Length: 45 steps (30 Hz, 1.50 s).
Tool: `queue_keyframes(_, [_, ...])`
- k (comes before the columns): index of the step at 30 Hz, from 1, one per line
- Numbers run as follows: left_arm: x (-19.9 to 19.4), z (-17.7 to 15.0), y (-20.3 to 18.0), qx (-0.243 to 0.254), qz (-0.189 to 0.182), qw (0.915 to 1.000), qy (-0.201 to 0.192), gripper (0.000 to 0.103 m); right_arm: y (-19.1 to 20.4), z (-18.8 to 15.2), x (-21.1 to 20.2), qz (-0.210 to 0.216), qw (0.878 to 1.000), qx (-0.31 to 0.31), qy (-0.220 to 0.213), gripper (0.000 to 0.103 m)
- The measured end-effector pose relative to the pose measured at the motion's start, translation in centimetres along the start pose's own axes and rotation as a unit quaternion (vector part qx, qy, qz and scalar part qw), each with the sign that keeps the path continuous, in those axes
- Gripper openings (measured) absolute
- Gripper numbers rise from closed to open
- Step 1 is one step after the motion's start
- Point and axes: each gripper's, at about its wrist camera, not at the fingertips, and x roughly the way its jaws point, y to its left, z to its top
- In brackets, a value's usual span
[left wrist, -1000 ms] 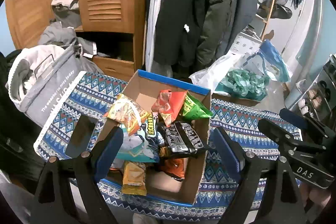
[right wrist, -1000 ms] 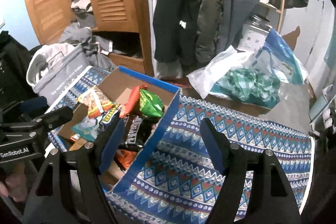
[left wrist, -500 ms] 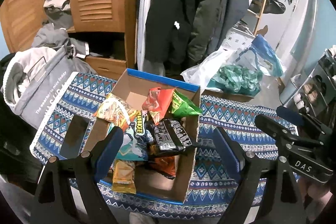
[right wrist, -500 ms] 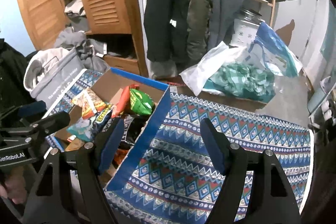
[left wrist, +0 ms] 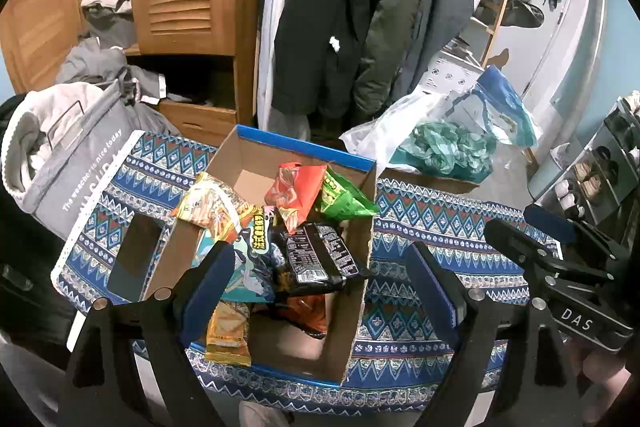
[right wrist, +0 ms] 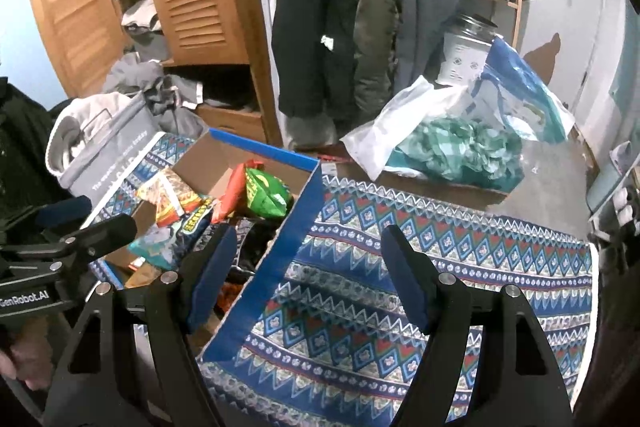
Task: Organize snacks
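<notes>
My left gripper (left wrist: 320,279), jaws spread and empty, hangs right over the snacks (left wrist: 304,227) in the box (left wrist: 360,267); my right gripper (right wrist: 306,271), also spread, straddles its right wall.

- The left claw (left wrist: 320,283) points forward and steeply down, its two black fingers spread wide with nothing between the blue pads (left wrist: 208,275).
- In the right wrist view the left claw (right wrist: 80,227) enters from the left edge, and a bare hand (right wrist: 20,355) grips its handle below.
- The right claw (right wrist: 308,279) also tilts forward and down, jaws parted, a little narrower than the left, pads (right wrist: 404,279) touching nothing.
- In the left wrist view the right claw (left wrist: 536,239) reaches in from the right edge, with part of a hand (left wrist: 592,371) on its handle underneath.
- Both claws sit side by side, apart from each other.
</notes>
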Motion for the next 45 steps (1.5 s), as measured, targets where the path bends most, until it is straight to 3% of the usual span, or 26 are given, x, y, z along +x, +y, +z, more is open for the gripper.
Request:
queue_keyframes(31, [-0.48, 0.15, -0.51, 0.016, 0.019, 0.9996, -0.016, 0.088, -0.12, -0.26, -0.22, -0.001, 1.0, 0.003, 0.001, 0.074])
queue_keyframes(45, [-0.11, -0.28, -0.81, 0.028, 0.027, 0.9992, 0.001, 0.088, -0.1, -0.27, -0.23, -0.002, 1.0, 0.003, 0.001, 0.074])
